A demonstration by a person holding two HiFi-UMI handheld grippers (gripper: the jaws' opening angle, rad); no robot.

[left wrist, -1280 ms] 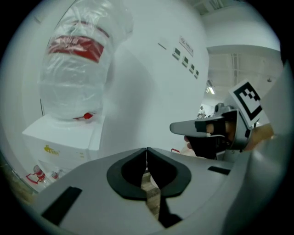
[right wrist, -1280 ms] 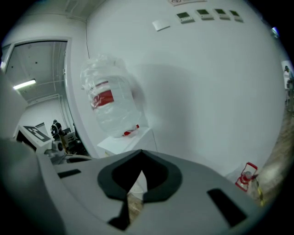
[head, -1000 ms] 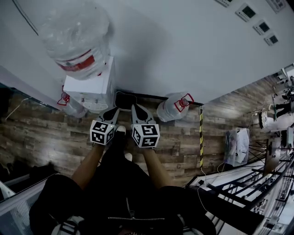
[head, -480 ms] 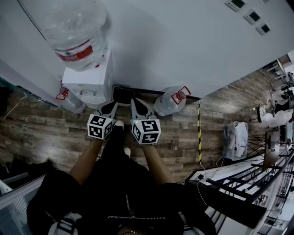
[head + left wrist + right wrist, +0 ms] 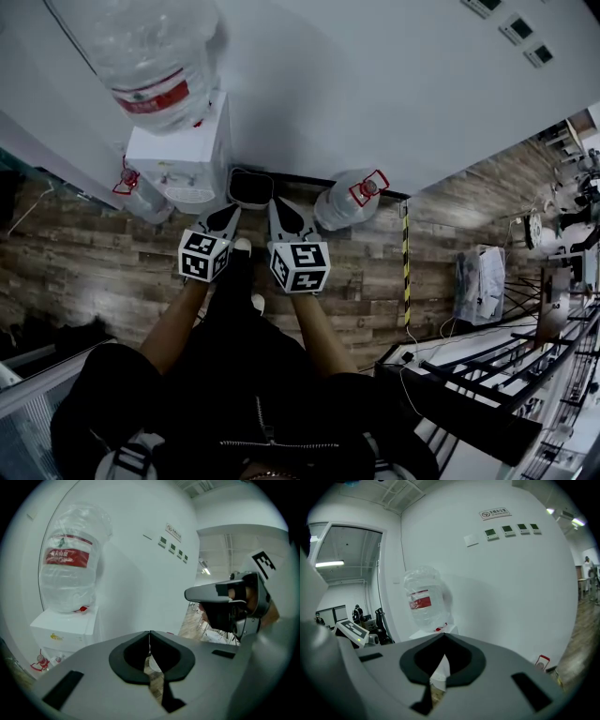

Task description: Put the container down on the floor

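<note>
A black open-topped container (image 5: 250,187) stands on the wood floor against the white wall, between the water dispenser (image 5: 178,159) and a clear water bottle with a red cap (image 5: 347,199). My left gripper (image 5: 228,214) and right gripper (image 5: 281,208) hover side by side just in front of the container, apart from it. Both are shut with nothing between the jaws. In the left gripper view the left gripper (image 5: 150,634) has its tips meeting, and the right gripper view shows the same for the right gripper (image 5: 443,637).
A large water bottle (image 5: 150,56) sits upside down on the dispenser. Another bottle with a red handle (image 5: 136,192) stands left of the dispenser. Yellow-black tape (image 5: 409,272) runs along the floor to the right, where a railing (image 5: 487,394) and clutter lie. The person's legs are below the grippers.
Both grippers stay shut and side by side. The head view has shifted a little, so the dispenser and the container sit slightly higher in the picture.
</note>
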